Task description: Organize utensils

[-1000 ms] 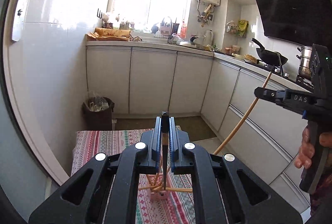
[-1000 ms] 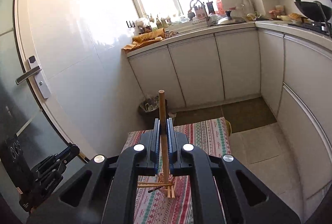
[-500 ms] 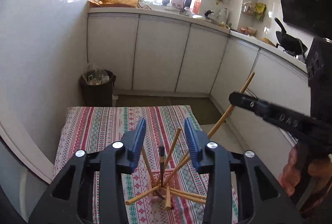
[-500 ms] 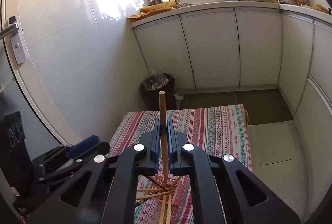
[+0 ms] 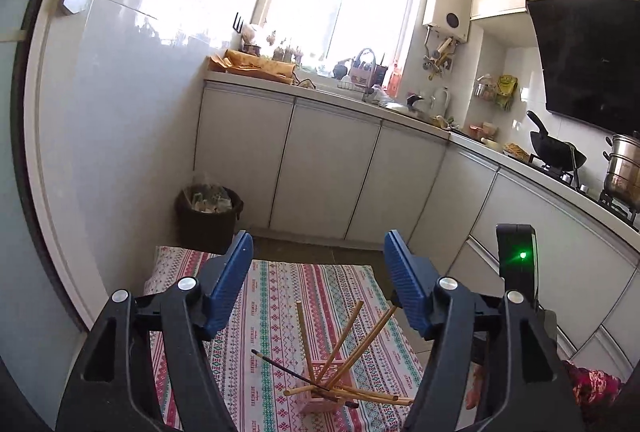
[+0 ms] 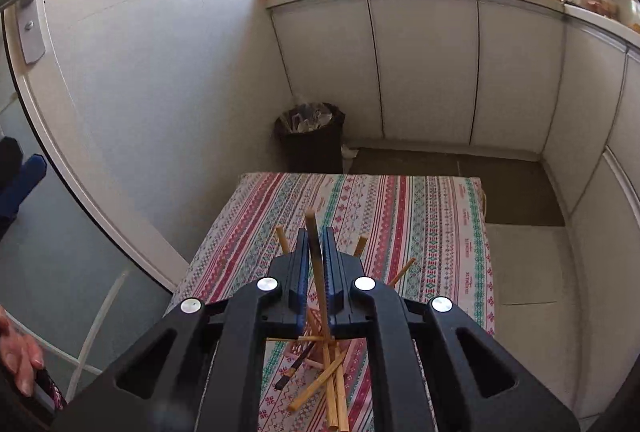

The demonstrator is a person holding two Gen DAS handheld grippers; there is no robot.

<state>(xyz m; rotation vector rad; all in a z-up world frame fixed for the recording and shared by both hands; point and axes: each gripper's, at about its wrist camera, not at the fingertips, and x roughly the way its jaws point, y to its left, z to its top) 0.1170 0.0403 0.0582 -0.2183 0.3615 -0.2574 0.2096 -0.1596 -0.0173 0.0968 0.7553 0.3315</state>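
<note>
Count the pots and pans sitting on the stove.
2. A black wok sits on the nearer burner of the stove, and a steel pot stands on the burner farther right. The picture's edge cuts the stove off, so more may be hidden.

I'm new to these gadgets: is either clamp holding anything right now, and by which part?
The right gripper pinches one wooden chopstick just below its upper end. The left gripper holds nothing; its jaws are opening.

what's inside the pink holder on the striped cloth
Several wooden chopsticks and one dark chopstick stand splayed in the pink holder; its bottom is hidden.
</note>
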